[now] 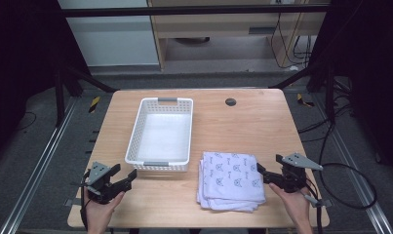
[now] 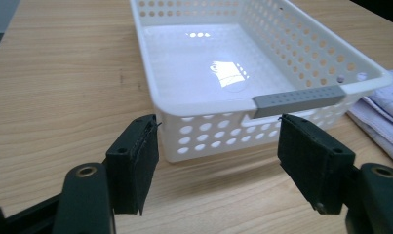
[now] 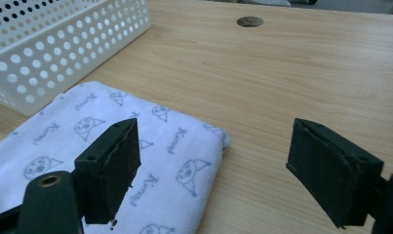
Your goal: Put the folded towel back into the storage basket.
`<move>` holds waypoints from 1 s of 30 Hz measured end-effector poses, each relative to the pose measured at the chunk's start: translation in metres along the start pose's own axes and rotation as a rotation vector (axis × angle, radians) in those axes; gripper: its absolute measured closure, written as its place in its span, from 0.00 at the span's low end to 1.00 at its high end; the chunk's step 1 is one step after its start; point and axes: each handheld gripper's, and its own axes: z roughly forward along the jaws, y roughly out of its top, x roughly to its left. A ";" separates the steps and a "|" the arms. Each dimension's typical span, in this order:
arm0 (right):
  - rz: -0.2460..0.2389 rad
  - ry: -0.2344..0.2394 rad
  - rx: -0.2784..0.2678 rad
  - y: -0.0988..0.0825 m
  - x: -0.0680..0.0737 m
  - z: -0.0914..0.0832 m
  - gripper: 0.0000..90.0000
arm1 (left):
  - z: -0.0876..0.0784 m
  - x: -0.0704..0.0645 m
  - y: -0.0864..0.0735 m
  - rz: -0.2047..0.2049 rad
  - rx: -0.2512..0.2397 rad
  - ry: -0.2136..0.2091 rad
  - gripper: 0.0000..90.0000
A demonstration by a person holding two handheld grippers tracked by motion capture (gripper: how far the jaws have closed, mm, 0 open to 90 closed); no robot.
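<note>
A folded cloth (image 1: 231, 181), white with small printed faces, lies on the wooden table (image 1: 243, 122) near its front edge, just right of an empty white basket (image 1: 161, 135). The right gripper (image 1: 265, 174) sits at the cloth's right edge, jaws spread wide and holding nothing. The left gripper (image 1: 125, 176) waits near the basket's front corner, also spread and empty. The likely job is moving the cloth into the basket; a pinch on the top layer alone could let the folds fall open, and a bump could shove the light basket away.
</note>
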 end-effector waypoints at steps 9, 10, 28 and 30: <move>-0.015 0.026 -0.005 0.006 0.004 -0.001 0.22 | 0.002 -0.022 0.003 0.033 -0.006 -0.038 0.34; -0.015 0.030 -0.007 0.007 0.005 -0.001 0.22 | 0.003 -0.025 0.004 0.041 -0.004 -0.045 0.34; -0.015 0.057 -0.038 0.034 0.010 0.001 0.23 | 0.015 -0.066 0.024 0.073 -0.021 -0.128 0.36; -0.007 0.059 -0.045 0.037 0.010 0.002 0.24 | 0.016 -0.069 0.027 0.077 -0.024 -0.131 0.36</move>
